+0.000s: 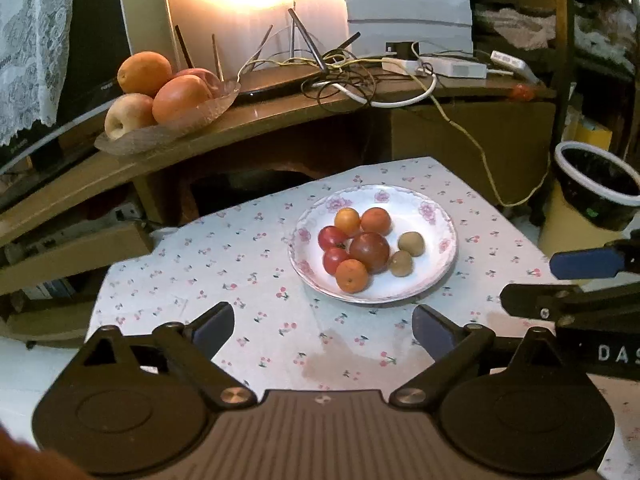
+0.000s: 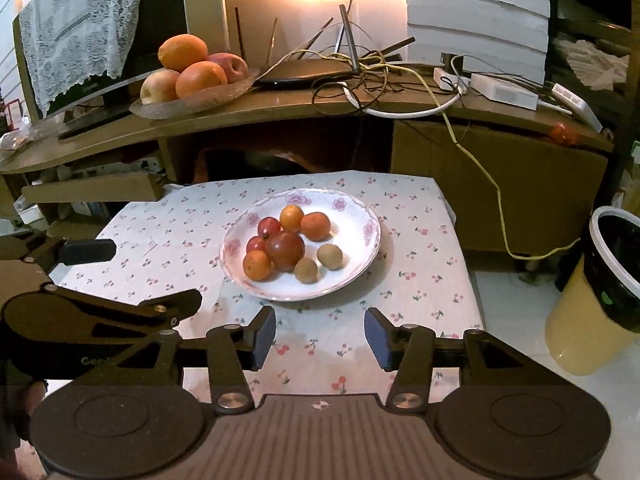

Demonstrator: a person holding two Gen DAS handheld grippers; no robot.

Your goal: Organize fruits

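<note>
A white flowered plate (image 1: pixel 434 276) (image 2: pixel 360 216) sits on the cloth-covered table and holds several small fruits: oranges (image 1: pixel 351 275) (image 2: pixel 257 265), red tomatoes (image 1: pixel 369 251) (image 2: pixel 285 250) and two kiwis (image 1: pixel 411 243) (image 2: pixel 329 256). My left gripper (image 1: pixel 323 330) is open and empty, just short of the plate's near rim. My right gripper (image 2: pixel 320 334) is open and empty, also near the plate's front rim. Each gripper shows at the other view's edge.
A glass dish (image 1: pixel 168 130) (image 2: pixel 192 100) with oranges and apples stands on the wooden desk behind, beside a router, tangled cables (image 1: pixel 348 76) and power strips. A small red fruit (image 1: pixel 523 92) (image 2: pixel 563 133) lies at the desk's right end. A bin (image 1: pixel 596 196) (image 2: pixel 600 292) stands right of the table.
</note>
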